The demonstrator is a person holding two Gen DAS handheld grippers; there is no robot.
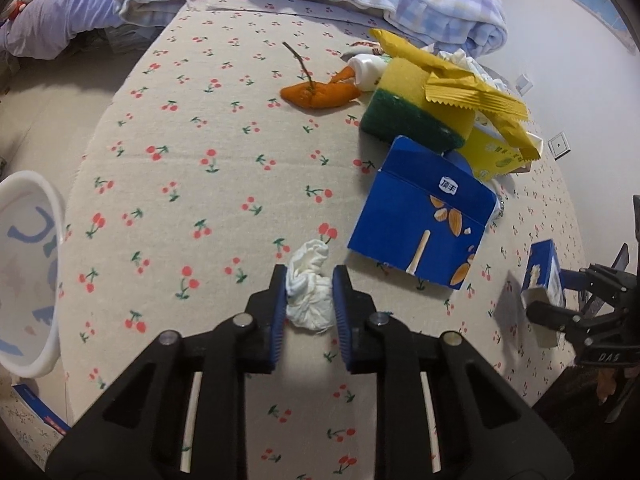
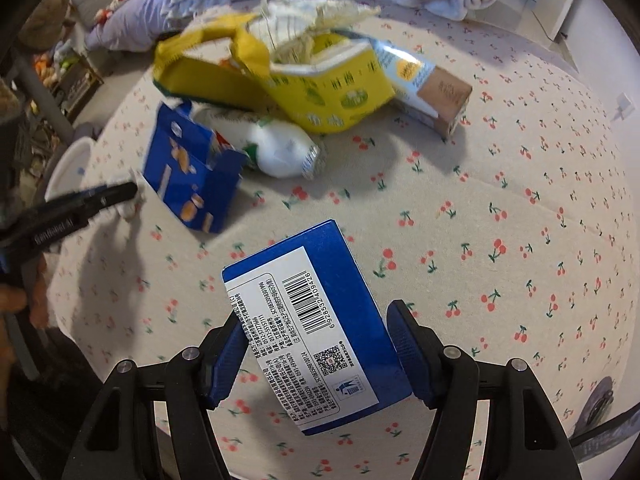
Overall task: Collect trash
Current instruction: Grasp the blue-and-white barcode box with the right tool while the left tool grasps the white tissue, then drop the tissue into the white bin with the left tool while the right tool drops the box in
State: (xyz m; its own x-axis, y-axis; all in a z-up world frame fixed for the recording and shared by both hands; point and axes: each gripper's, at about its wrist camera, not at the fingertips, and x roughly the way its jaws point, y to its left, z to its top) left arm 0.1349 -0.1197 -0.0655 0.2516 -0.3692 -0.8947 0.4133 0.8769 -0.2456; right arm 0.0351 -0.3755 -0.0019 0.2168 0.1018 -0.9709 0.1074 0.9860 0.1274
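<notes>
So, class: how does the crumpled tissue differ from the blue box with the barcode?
The crumpled tissue is white, soft and shapeless; the blue box is rigid, flat-sided and printed. The tissue lies on the cherry-print cover; the box looks lifted clear of it. Shared: each sits gripped in a gripper, left gripper and right gripper.

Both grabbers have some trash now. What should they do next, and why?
Probably lift the left hand-held gripper and carry its crumpled tissue to the white bin beside it. Its pads already squeeze the tissue, and the right hand-held gripper already holds a blue box off the cherry-print cover.
</notes>
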